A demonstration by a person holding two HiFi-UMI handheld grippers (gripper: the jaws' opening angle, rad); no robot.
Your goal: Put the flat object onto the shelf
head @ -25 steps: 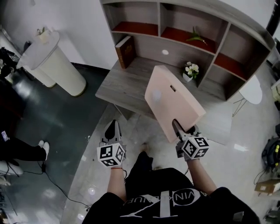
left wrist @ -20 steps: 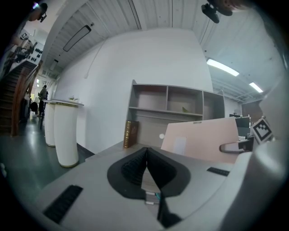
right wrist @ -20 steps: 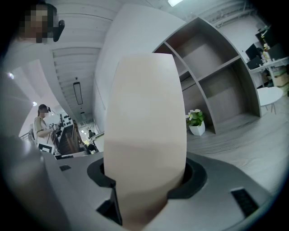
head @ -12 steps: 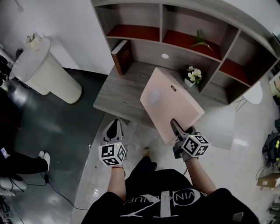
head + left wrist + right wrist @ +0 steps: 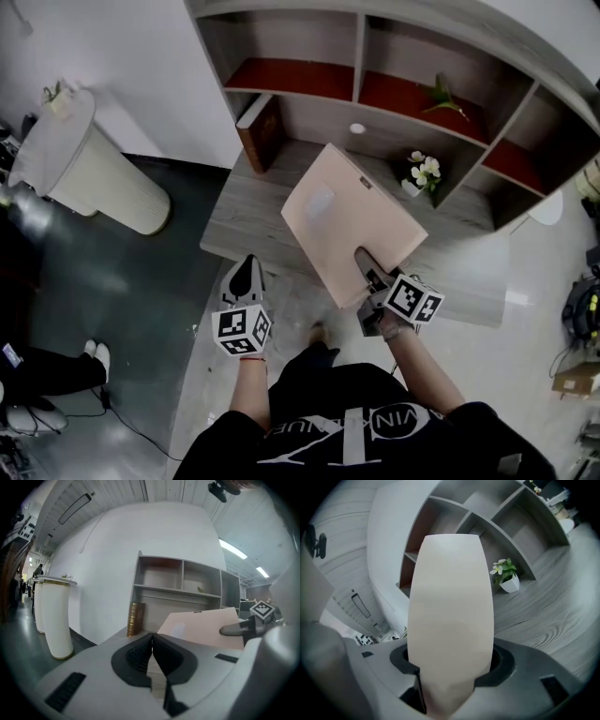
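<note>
the flat board (image 5: 349, 217) is pinched at its near edge by the right gripper (image 5: 368, 270). in the right gripper view the jaws are seen pressed on its two faces, and the gap between them is filled by the board. the board is held tilted above the lower grey surface of the shelf unit (image 5: 251, 208). from the right gripper it extends forward and to the left, and its long axis is judged to run away from the gripper towards the unit's back panel. the potted flower (image 5: 422, 172) is seen just beside its far right edge, and the book (image 5: 260, 131) stands apart on the left. the left gripper (image 5: 246, 274) is empty, with its jaws pressed together, and is seen left of the board by the surface's near edge, so the right hand is plainly the nearer. whether the board's far edge touches the surface cannot be told, since the surface beneath it is hidden. the upper compartments are cut off at the top of the head view.
</note>
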